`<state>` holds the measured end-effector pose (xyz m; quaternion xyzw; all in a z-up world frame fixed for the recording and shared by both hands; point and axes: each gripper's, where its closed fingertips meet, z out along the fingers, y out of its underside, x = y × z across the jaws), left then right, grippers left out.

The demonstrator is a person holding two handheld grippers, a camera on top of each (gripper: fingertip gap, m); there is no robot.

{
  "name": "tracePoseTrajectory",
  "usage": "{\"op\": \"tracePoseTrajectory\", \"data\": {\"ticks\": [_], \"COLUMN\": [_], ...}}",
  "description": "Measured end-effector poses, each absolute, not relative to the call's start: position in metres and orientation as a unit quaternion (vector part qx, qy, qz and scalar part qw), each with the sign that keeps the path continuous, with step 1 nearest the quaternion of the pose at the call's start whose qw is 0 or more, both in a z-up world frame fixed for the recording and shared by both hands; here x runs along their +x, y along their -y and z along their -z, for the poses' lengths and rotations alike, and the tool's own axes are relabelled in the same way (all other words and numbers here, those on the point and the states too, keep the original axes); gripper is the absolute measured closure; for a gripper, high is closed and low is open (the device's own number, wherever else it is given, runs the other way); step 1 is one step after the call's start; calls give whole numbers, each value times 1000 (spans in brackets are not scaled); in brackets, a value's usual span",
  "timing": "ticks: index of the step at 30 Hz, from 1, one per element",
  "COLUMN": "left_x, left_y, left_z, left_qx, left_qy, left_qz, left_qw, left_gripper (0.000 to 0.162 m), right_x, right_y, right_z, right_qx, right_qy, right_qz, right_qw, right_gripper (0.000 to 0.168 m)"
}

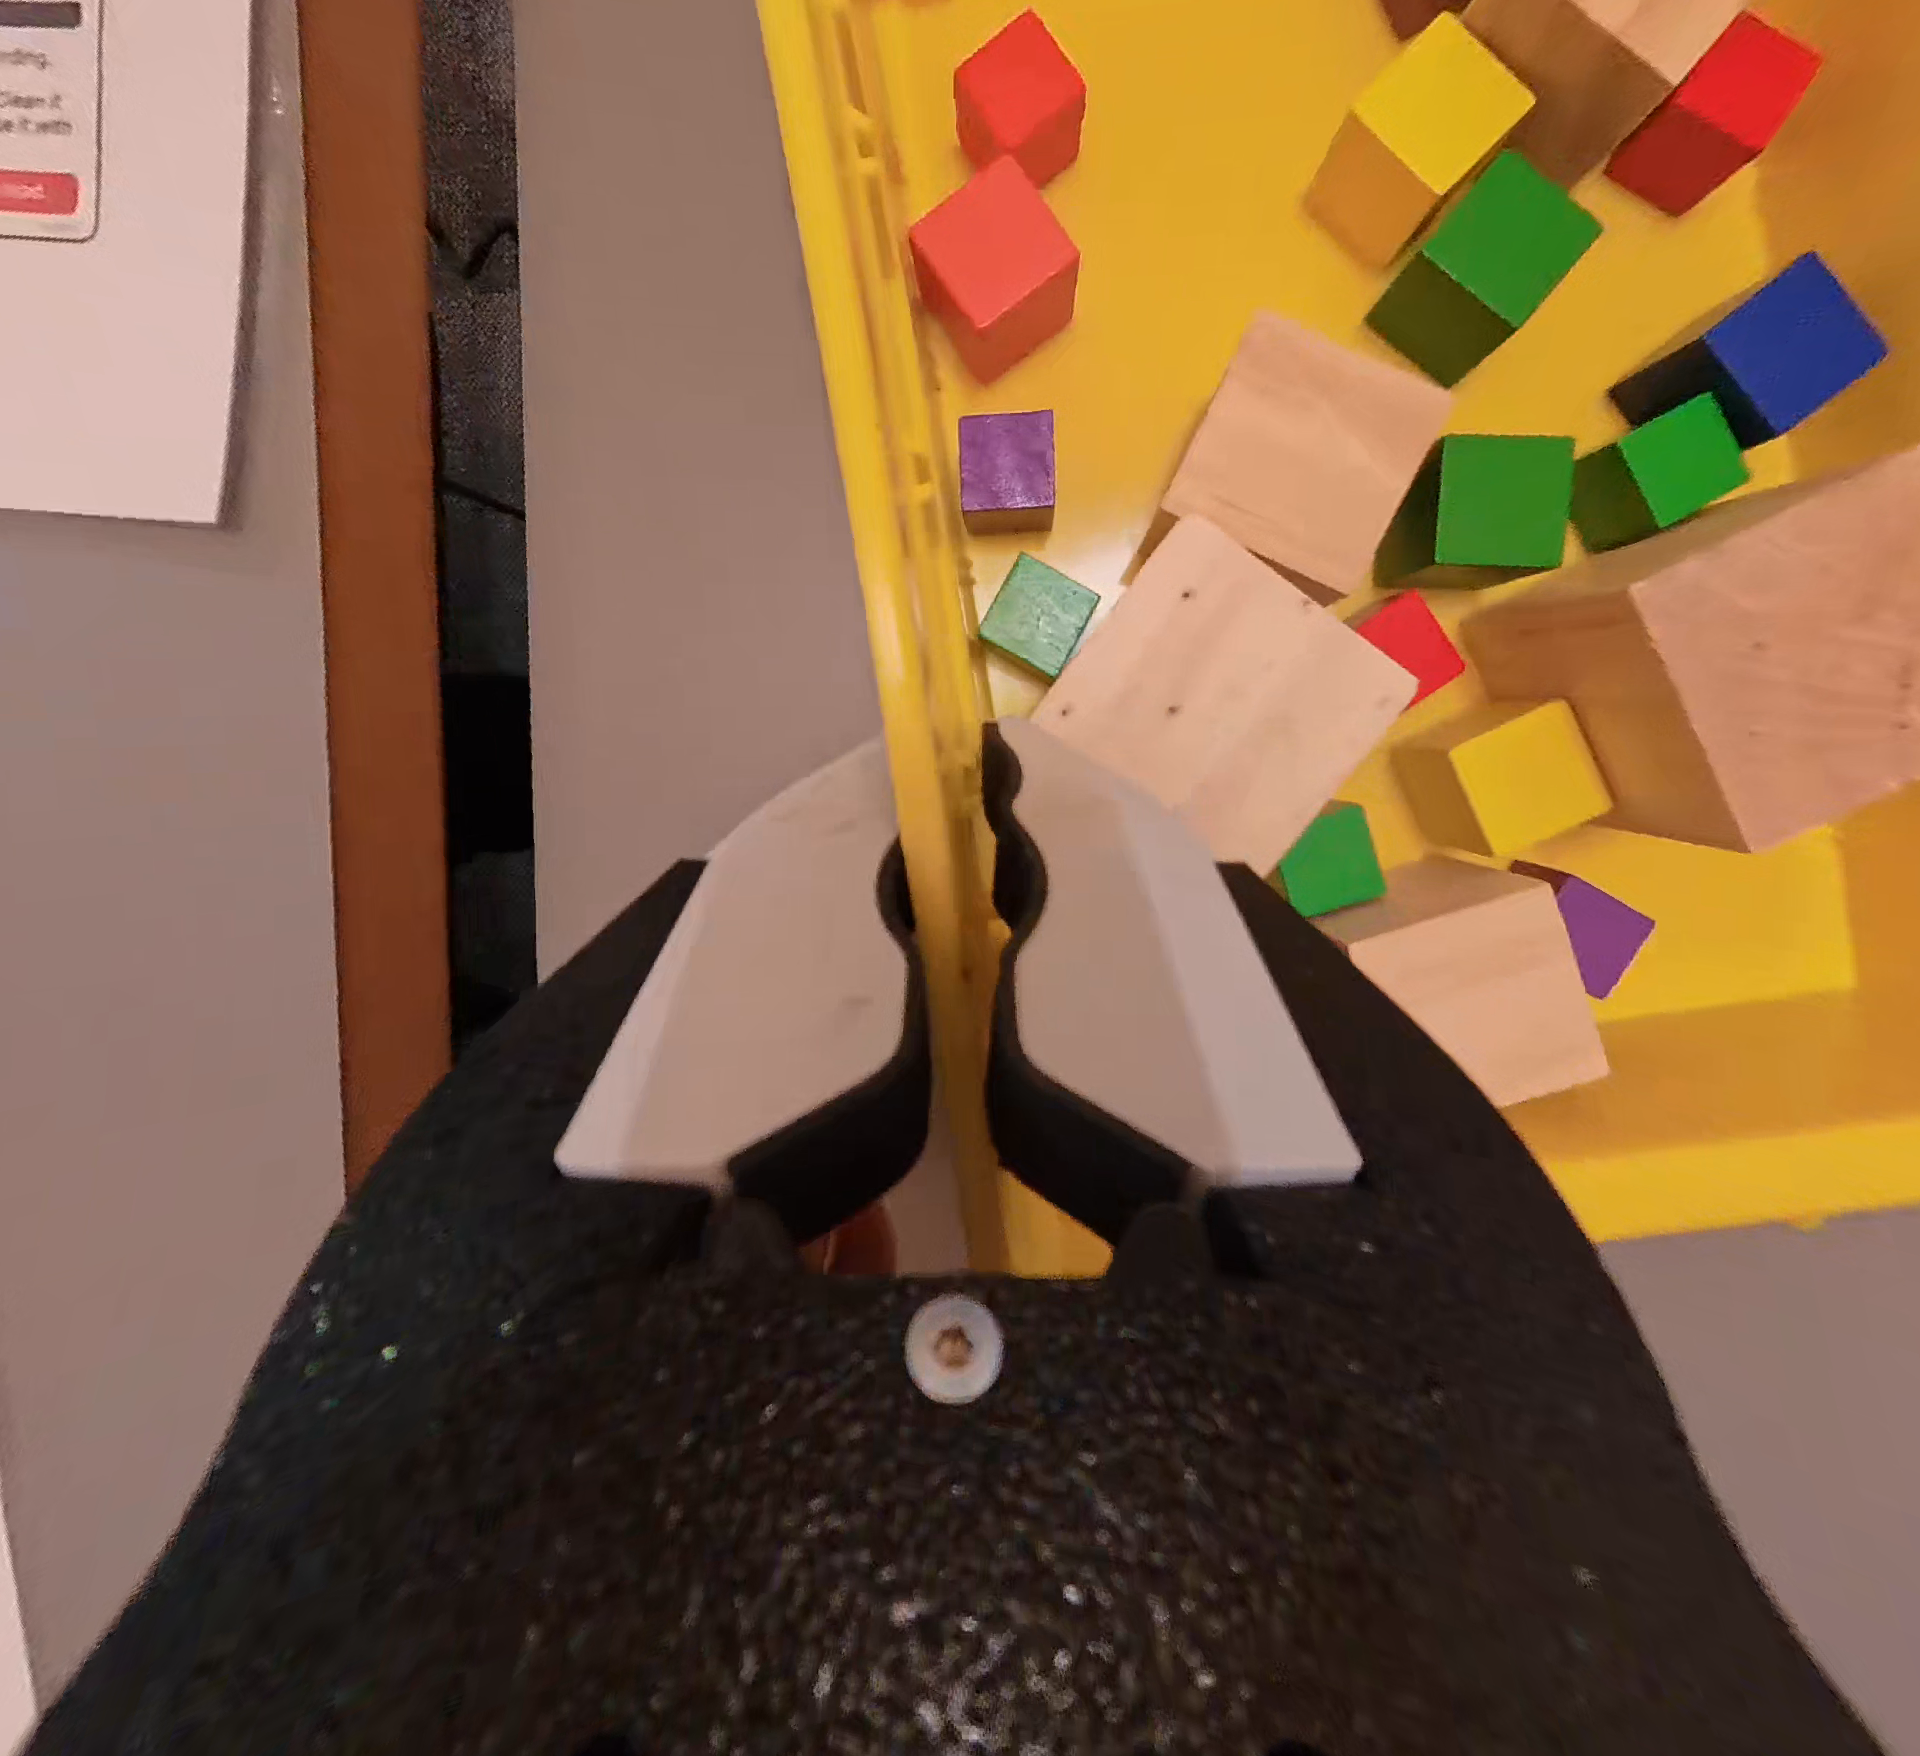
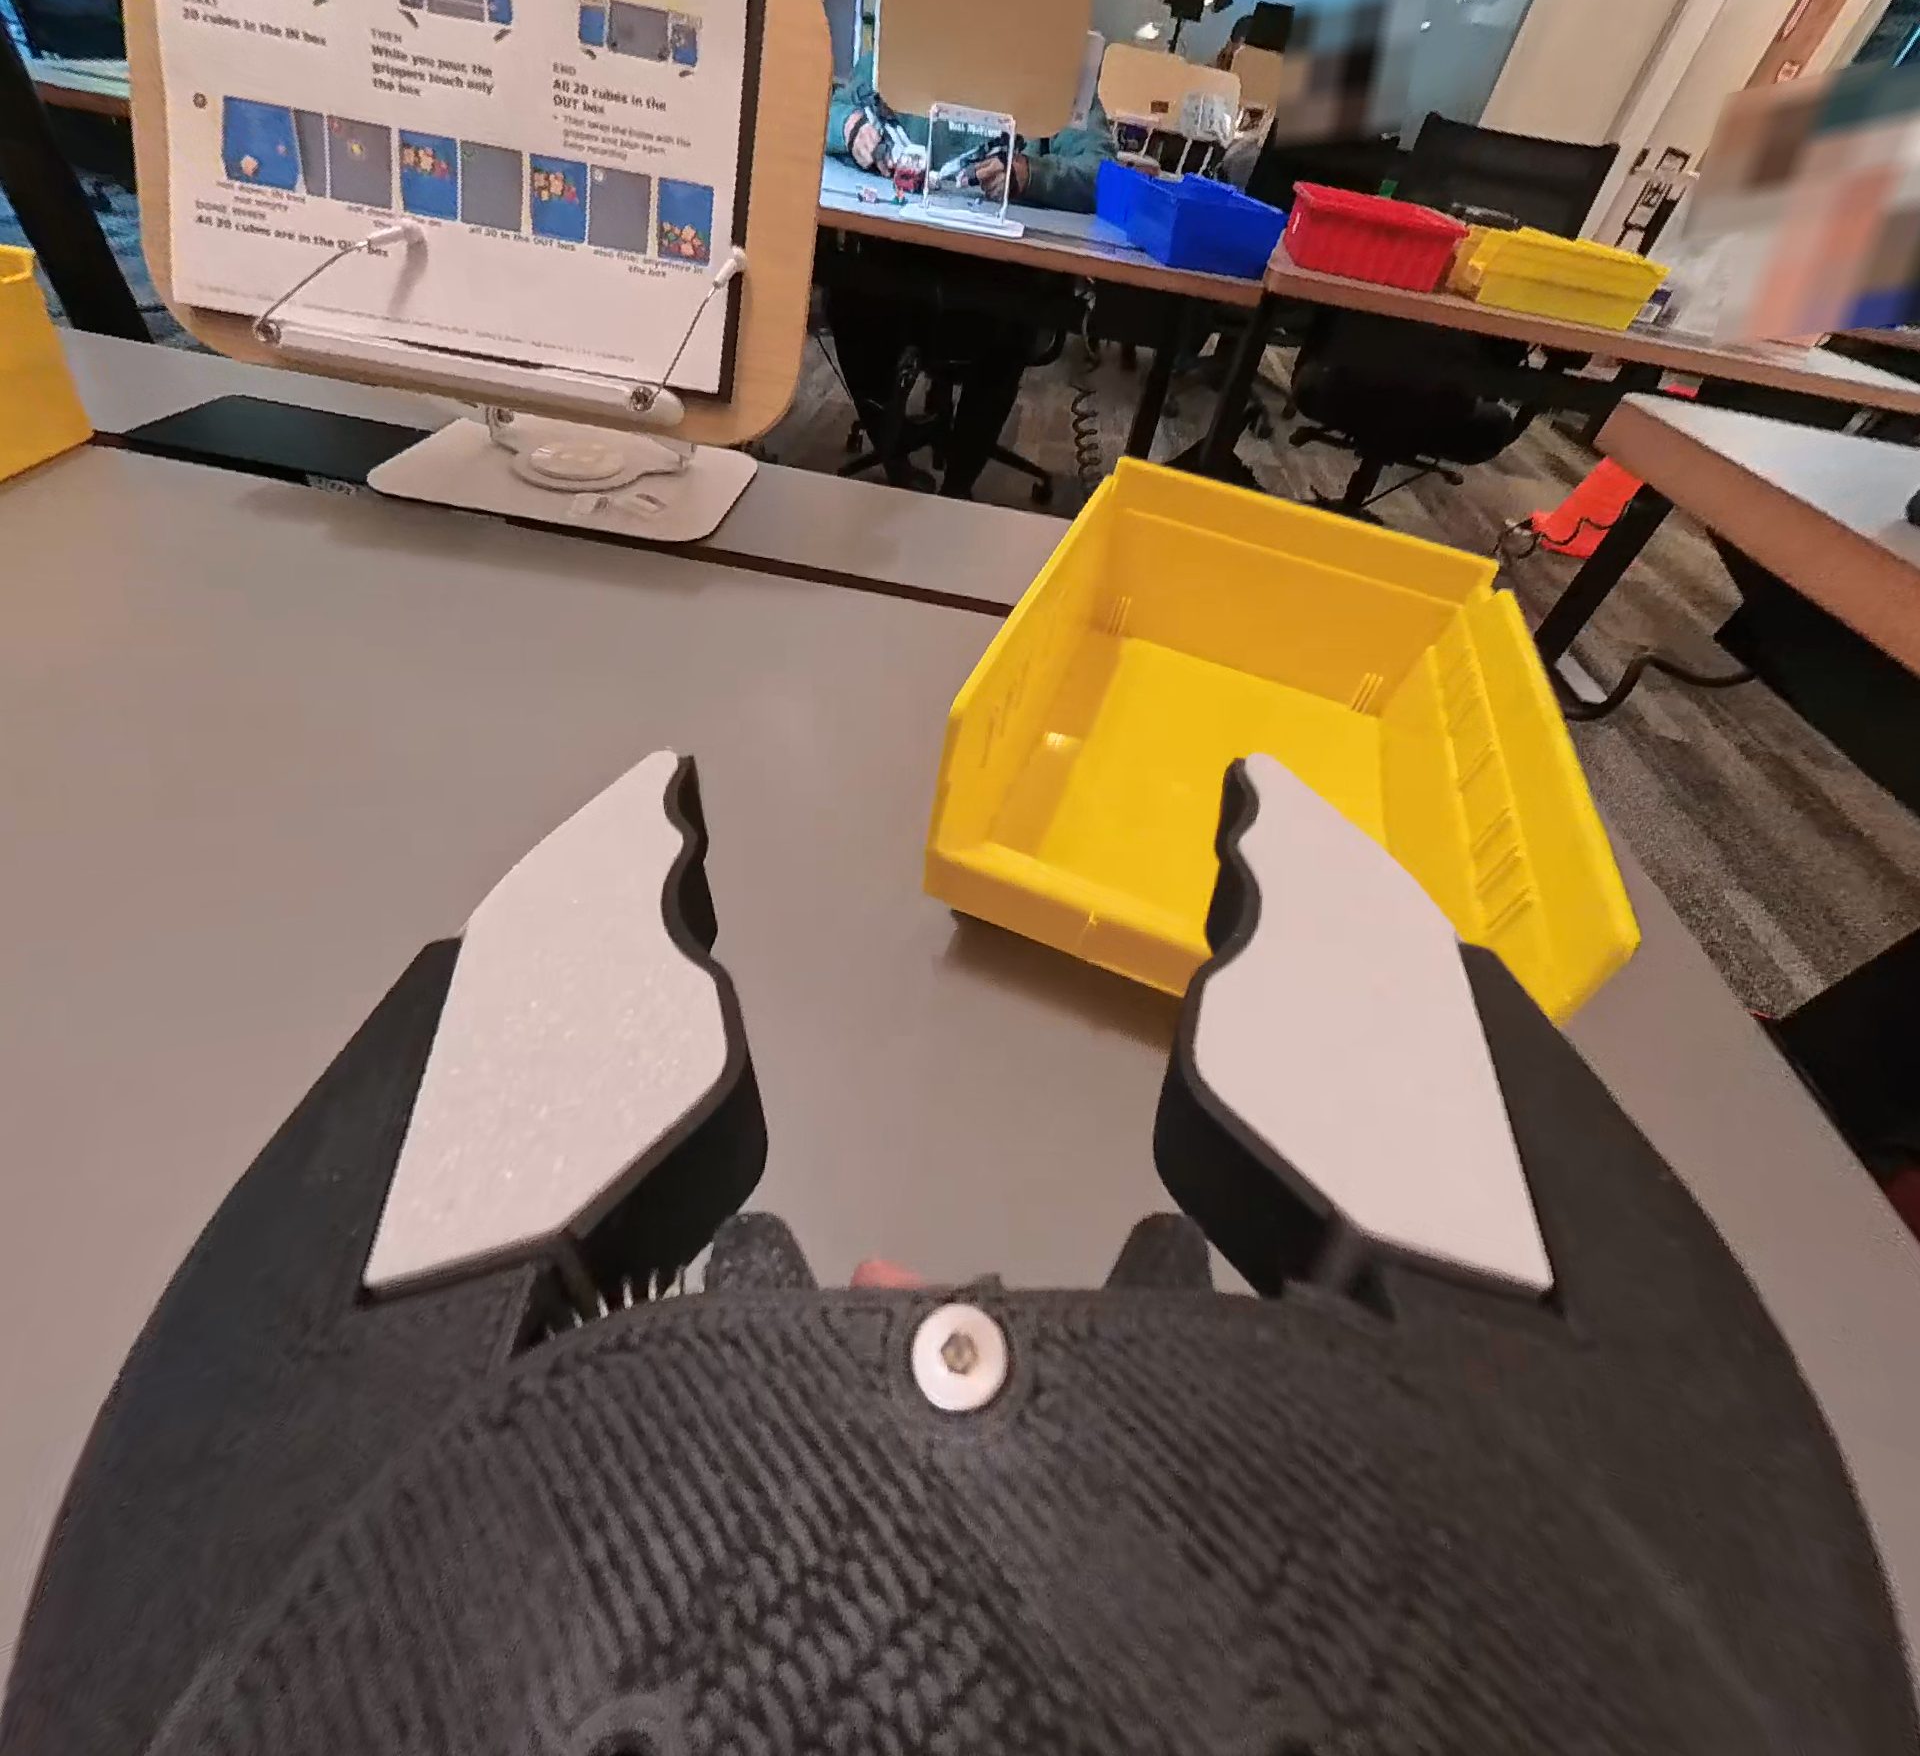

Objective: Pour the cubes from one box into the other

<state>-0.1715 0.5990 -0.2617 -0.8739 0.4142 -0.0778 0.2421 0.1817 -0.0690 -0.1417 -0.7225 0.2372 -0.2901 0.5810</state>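
Observation:
My left gripper [image 1: 951,761] is shut on the left side wall of a yellow box [image 1: 883,356], one finger outside and one inside. The box holds several cubes: plain wooden ones [image 1: 1226,688] and smaller red [image 1: 992,262], green [image 1: 1501,501], yellow [image 1: 1439,111], blue [image 1: 1787,340] and purple [image 1: 1006,470] ones, spread over its floor. In the right wrist view a second yellow box [image 2: 1049,865] stands empty on the grey table [image 2: 416,719]. My right gripper [image 2: 961,771] is open and empty, hovering over the table just left of that box's near corner.
A wooden stand with an instruction sheet [image 2: 447,96] stands at the table's far edge on a white base [image 2: 566,480]. A corner of a yellow box [image 2: 31,356] shows at far left. The table edge lies just right of the empty box. Other tables hold blue, red and yellow bins [image 2: 1371,236].

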Motion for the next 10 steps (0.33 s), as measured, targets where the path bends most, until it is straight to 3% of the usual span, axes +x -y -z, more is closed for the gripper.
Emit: {"op": "tracePoseTrajectory", "data": {"ticks": [1, 10], "left_x": [-172, -164], "left_y": [-594, -479], "left_z": [262, 260], "left_qx": [-874, -906], "left_qy": [-417, -359], "left_qz": [74, 119], "left_qw": [236, 189], "left_gripper": [155, 149], "right_x": [180, 141], "right_y": [68, -3], "right_z": [145, 170], "right_qx": [-726, -777], "right_qy": [-237, -187], "right_qz": [284, 162], "right_qw": [579, 579], "right_gripper": [74, 76]}}
